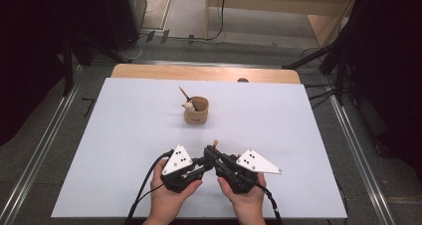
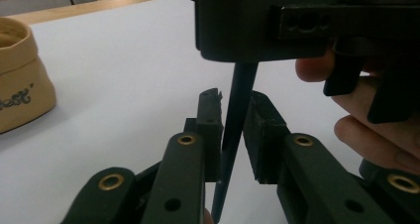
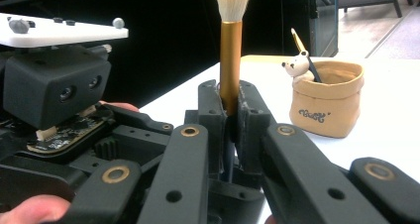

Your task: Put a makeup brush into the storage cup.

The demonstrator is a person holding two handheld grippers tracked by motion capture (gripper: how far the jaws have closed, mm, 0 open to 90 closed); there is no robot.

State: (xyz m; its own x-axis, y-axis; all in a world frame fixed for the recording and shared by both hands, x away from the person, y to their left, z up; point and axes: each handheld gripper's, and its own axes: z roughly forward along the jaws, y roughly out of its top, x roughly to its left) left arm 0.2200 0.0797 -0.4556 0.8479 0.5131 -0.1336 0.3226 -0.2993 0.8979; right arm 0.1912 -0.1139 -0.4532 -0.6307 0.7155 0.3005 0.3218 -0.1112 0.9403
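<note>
The right gripper was clamped on the upright gold-ferruled, dark-handled brush; the left gripper had closed around its thin handle tip, near the tan fabric pot

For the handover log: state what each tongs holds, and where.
Right tongs clamp the brush at its gold ferrule. Left tongs flank its dark handle; contact can't be told.

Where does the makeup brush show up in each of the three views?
High view: the brush stands up between the two grippers, low centre, tip upward.
Left gripper view: its dark handle runs down the centre between the black jaws.
Right gripper view: gold ferrule and pale bristles rise at top centre, clamped in the jaws.
Shared landmark: the tan pouch-shaped holder.
</note>
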